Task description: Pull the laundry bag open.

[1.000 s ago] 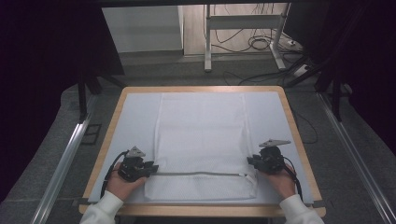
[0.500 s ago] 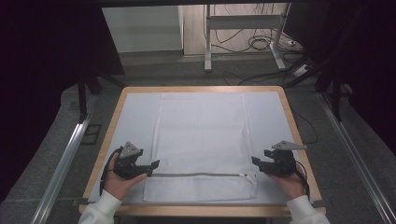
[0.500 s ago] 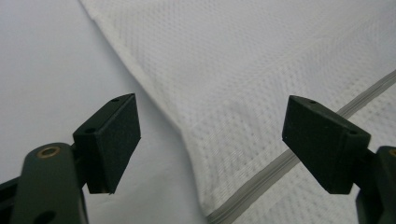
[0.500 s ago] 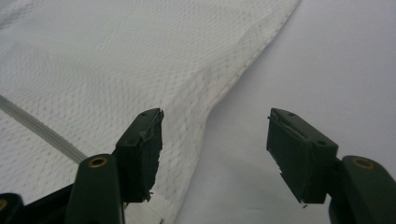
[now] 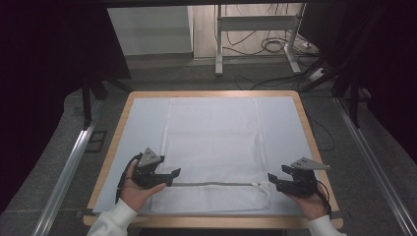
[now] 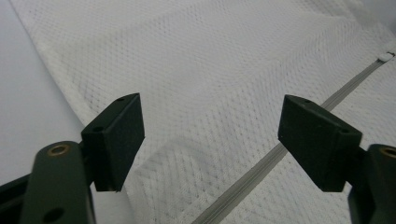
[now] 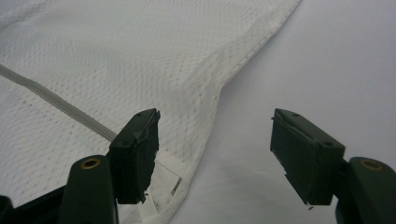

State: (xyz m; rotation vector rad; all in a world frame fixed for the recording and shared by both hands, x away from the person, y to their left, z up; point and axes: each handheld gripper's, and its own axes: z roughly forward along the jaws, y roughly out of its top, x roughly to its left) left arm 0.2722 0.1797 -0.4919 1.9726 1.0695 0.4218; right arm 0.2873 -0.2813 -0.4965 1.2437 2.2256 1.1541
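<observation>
I have the white mesh laundry bag (image 5: 214,152) lying flat on the pale sheet (image 5: 135,128) that covers the wood-edged surface (image 5: 305,123), its grey zipper (image 5: 211,184) running across the end nearest the person. I take that zipper as my landmark.

My left gripper (image 5: 173,173) sits at the zipper's left end, held in the person's left hand (image 5: 137,189). Its fingers have just been opening and now stand wide apart with nothing gripped. In the left gripper view the fingers (image 6: 116,140) hang over the mesh without pressing on it; the zipper (image 6: 261,168) passes diagonally between them, and the bag's left edge lies just beside the left-hand finger.

My right gripper (image 5: 271,181) sits at the zipper's right end, by the bag's near right corner, in the person's right hand (image 5: 310,201). Its fingers have also just been opening and are spread wide, holding nothing. In the right gripper view one finger (image 7: 137,154) hovers over the mesh where the zipper (image 7: 56,105) ends, with a small white label (image 7: 166,179) at the corner just below it; the other finger (image 7: 303,154) is over the bare sheet, off the bag's side seam.

Beyond the far edge of the surface, well away from the zipper, a metal stand (image 5: 255,34) and loose cables (image 5: 275,46) sit on the floor.
</observation>
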